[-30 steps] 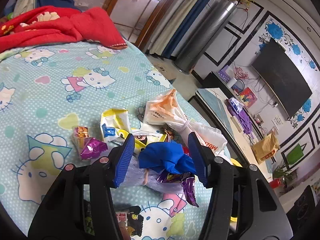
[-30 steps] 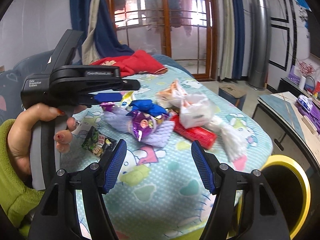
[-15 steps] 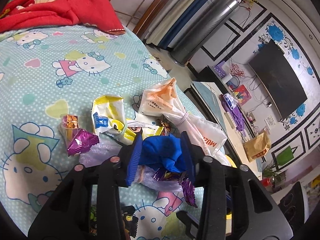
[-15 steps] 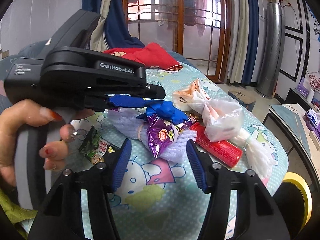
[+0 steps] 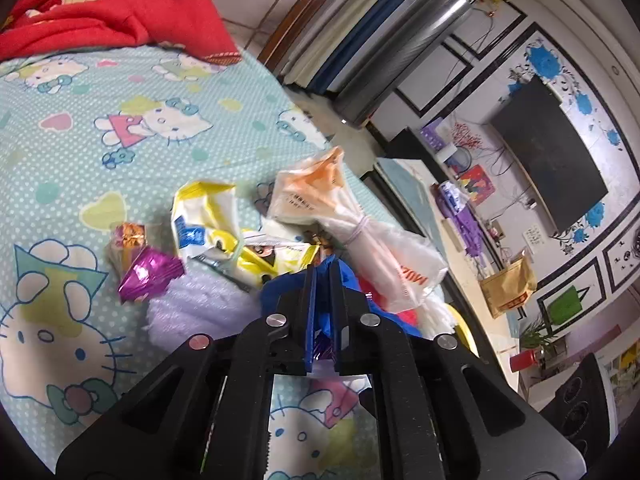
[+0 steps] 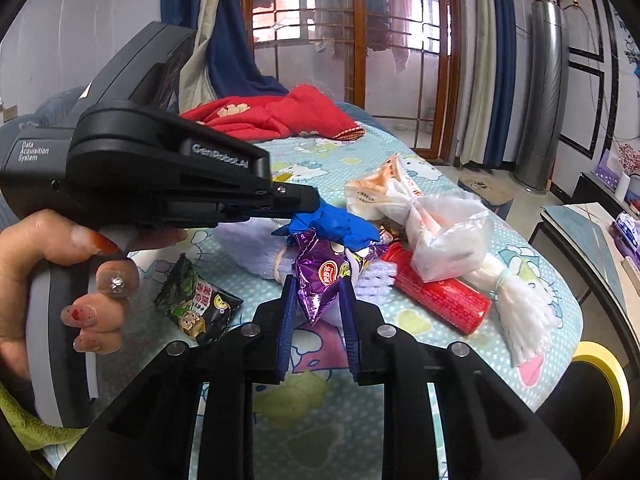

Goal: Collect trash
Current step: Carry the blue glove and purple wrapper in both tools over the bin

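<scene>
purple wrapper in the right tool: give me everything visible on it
The purple wrapper is a shiny, crinkled foil snack packet with a round red-orange logo on its face. It stands tilted, its pointed end down between the pads of the right tool, whose jaws have just been closing and now press on both its sides. Its top tucks under the blue crumpled piece pinched by the left tool. Behind it lies pale lilac foam netting.
</scene>
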Motion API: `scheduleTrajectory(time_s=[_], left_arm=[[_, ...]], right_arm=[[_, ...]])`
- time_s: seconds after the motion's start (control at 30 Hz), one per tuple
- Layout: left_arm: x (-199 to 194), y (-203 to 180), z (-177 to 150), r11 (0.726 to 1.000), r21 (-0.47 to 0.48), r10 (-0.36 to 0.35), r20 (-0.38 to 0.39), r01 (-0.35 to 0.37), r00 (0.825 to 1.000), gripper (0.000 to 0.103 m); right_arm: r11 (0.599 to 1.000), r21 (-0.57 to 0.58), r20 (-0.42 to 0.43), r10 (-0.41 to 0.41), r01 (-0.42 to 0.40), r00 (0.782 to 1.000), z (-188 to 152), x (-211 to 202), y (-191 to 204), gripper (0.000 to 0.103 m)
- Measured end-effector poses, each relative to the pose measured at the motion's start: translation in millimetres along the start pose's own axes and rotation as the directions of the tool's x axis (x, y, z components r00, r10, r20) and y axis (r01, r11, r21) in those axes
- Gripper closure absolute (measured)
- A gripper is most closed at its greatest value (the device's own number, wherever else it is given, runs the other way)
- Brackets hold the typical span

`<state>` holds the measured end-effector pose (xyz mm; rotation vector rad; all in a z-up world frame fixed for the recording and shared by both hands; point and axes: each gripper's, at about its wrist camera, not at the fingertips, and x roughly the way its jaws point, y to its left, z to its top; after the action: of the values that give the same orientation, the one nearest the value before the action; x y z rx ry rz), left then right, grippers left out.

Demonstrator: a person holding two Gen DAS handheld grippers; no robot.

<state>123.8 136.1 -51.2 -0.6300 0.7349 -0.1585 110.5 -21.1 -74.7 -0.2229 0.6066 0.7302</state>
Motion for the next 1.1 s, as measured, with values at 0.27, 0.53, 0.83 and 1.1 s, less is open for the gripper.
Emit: scheduleTrajectory(time_s=[0.27, 0.53, 0.83, 1.1], left_arm=[[-25.3, -15.1, 5.0, 0.999, 0.049, -0.021, 0.077, 0.017, 0.997, 0.102], [-47.1, -26.4, 10.5, 0.996, 0.081, -0.035, 0.132, 0.024, 0.991, 0.102], [-59.2, -41.3, 11.6, 0.992, 0.118, -0.065, 0.159, 0.047, 0.985, 0.102], [-62.0, -61.3, 6.1, 0.984, 0.164, -0.093, 0.166, 0.065, 0.982, 0.102]], right_arm=[[0.999, 0.049, 0.036, -0.003, 0.001, 0.999, -4.2, -19.2, -8.2, 0.085], [0.997, 0.065, 0.082, 0.034, -0.040, 0.996, -6.0, -42.3, -4.2, 0.086], [0.995, 0.100, 0.131, 0.001, -0.014, 0.991, -0.4, -65.6, -15.2, 0.087], [0.989, 0.144, 0.131, -0.049, 0.030, 0.990, -2.4, -84.4, -41.2, 0.087]])
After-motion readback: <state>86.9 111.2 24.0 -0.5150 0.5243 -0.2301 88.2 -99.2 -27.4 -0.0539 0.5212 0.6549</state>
